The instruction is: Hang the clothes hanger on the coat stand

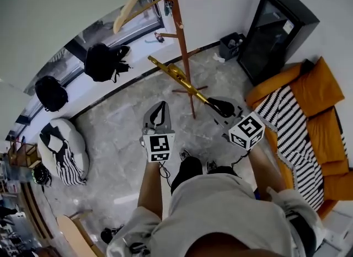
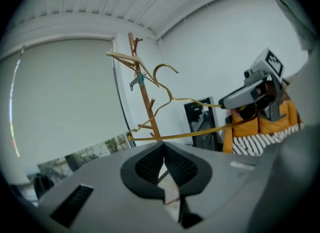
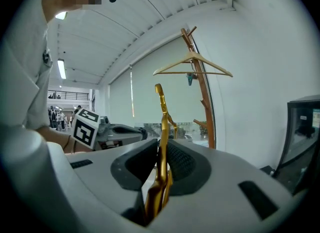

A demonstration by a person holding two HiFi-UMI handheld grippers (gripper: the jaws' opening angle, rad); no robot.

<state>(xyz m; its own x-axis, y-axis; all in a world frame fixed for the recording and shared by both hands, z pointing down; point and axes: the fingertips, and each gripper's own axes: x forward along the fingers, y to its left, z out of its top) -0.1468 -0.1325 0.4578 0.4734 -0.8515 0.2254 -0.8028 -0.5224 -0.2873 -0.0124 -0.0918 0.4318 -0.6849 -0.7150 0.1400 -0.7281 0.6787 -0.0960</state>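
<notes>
A gold metal clothes hanger (image 1: 176, 75) slants up and to the left from my right gripper (image 1: 219, 107), which is shut on one end of it. In the right gripper view the gold hanger (image 3: 162, 137) stands on edge between the pads, hook end up. The wooden coat stand (image 1: 181, 35) rises just beyond the hanger, with a pale wooden hanger (image 1: 132, 5) on its top pegs. My left gripper (image 1: 159, 110) is held level to the left of the gold hanger, shut and empty. The left gripper view shows the gold hanger (image 2: 172, 99) in front of the coat stand (image 2: 146, 102).
A black cabinet (image 1: 276, 30) stands at the back right, with an orange sofa and striped blanket (image 1: 306, 123) beside it. Two black backpacks (image 1: 102, 60) (image 1: 49, 91) lie along the window wall. A white beanbag (image 1: 63, 151) sits at the left and a small bin (image 1: 231, 45) by the wall.
</notes>
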